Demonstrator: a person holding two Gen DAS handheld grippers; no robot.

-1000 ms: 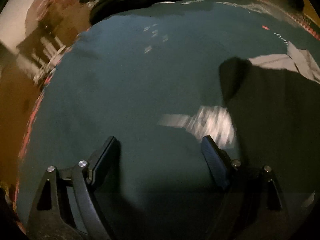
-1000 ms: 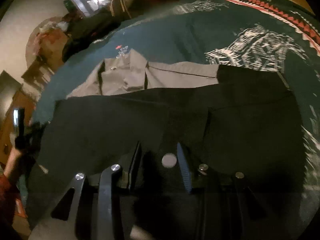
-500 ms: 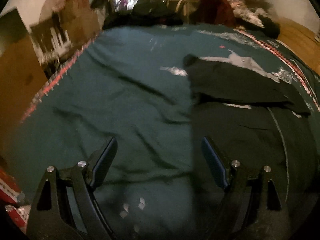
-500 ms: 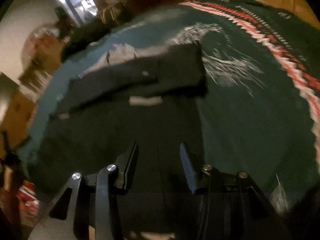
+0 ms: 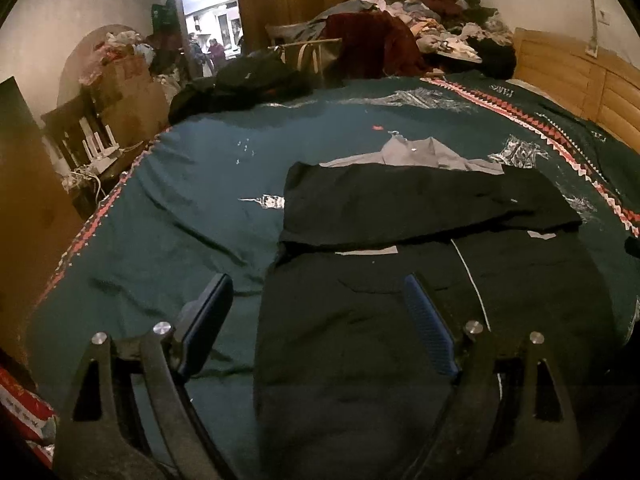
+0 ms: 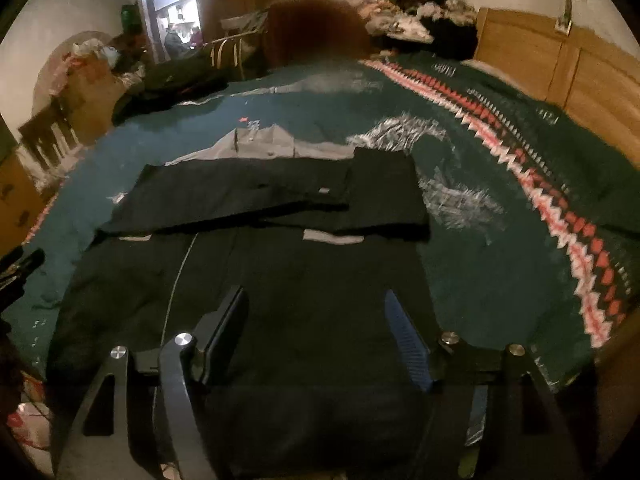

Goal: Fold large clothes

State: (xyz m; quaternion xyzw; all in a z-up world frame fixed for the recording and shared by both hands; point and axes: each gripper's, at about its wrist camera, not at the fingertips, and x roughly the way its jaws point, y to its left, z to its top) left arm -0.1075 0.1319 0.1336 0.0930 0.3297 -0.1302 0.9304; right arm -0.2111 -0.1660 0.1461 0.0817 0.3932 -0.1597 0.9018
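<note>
The room is dim, so the dark garment [image 5: 420,312] is hard to read. It is black, and its folds and edges melt into one dark shape. Its near end is cut off at the bottom of both views, behind the claws. A folded-over part [image 5: 420,204] lies across the far end of the garment, and a small grey collar piece [image 5: 416,156] peeks out just past that fold. I cannot tell what kind of clothing it is. The right wrist view is a bit blurry, mostly at the far side of the bed.

The garment lies flat on the green bedspread [image 5: 192,200], with the red zigzag stripe [image 6: 560,216] off to its right side. Beyond the garment, at the far end of the bed, sits a big messy pile of clothes [image 5: 432,36]. The wooden headboard [image 5: 568,76] is to the right of the garment.

The left claw [image 5: 316,316] is spread wide and holds nothing. It hangs over the left edge of the garment without touching it. The right claw [image 6: 316,324] has just been opening and now stands wide too. Nothing is between its fingers, and it hangs above the garment's near half with its grip let go.
</note>
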